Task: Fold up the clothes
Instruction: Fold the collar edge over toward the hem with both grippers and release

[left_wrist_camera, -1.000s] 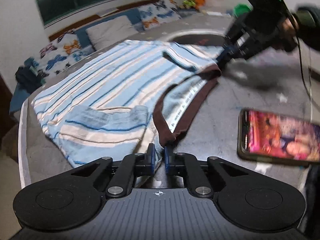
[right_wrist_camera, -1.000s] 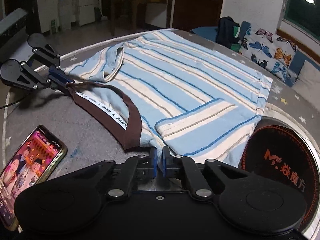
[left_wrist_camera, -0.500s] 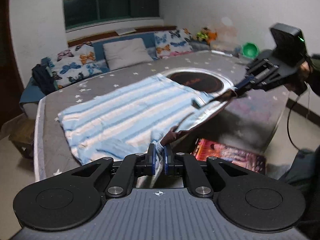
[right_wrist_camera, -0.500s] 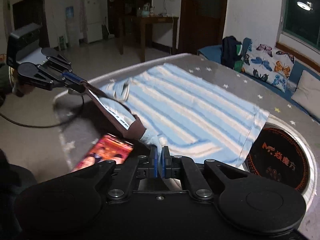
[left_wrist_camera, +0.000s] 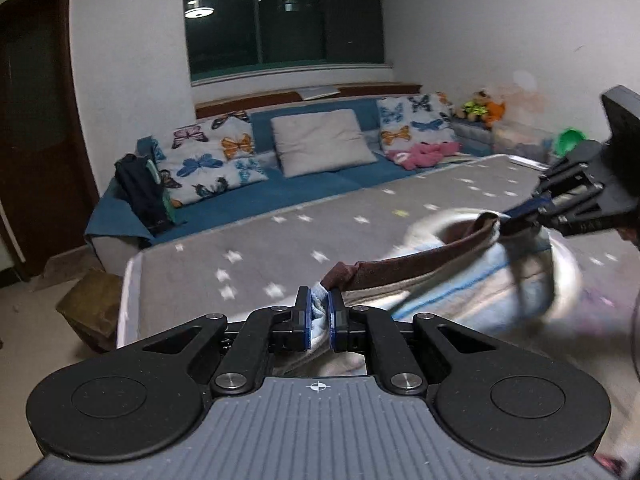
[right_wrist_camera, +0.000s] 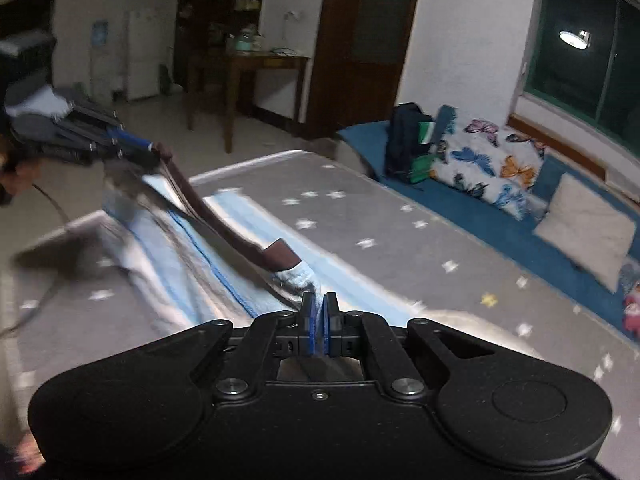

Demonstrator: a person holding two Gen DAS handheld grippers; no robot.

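Note:
A blue-and-white striped shirt (left_wrist_camera: 460, 280) with a brown collar (left_wrist_camera: 420, 266) hangs lifted off the grey star-patterned bed (left_wrist_camera: 248, 248). My left gripper (left_wrist_camera: 319, 316) is shut on the shirt's shoulder beside the collar. My right gripper (right_wrist_camera: 319, 320) is shut on the other shoulder; it also shows in the left wrist view (left_wrist_camera: 532, 210). The left gripper shows in the right wrist view (right_wrist_camera: 136, 148). The collar (right_wrist_camera: 224, 224) is stretched taut between them. The shirt body (right_wrist_camera: 180, 264) trails down, blurred by motion.
A blue sofa (left_wrist_camera: 280, 196) with butterfly cushions (left_wrist_camera: 208, 164) and a grey pillow (left_wrist_camera: 320, 142) runs behind the bed. A dark bag (left_wrist_camera: 140, 192) sits at its left end. A wooden table (right_wrist_camera: 256, 80) and a door stand beyond the bed.
Both grippers have risen higher and pulled back, lifting the shirt off the bed. The phone and the round black mat are no longer in view.

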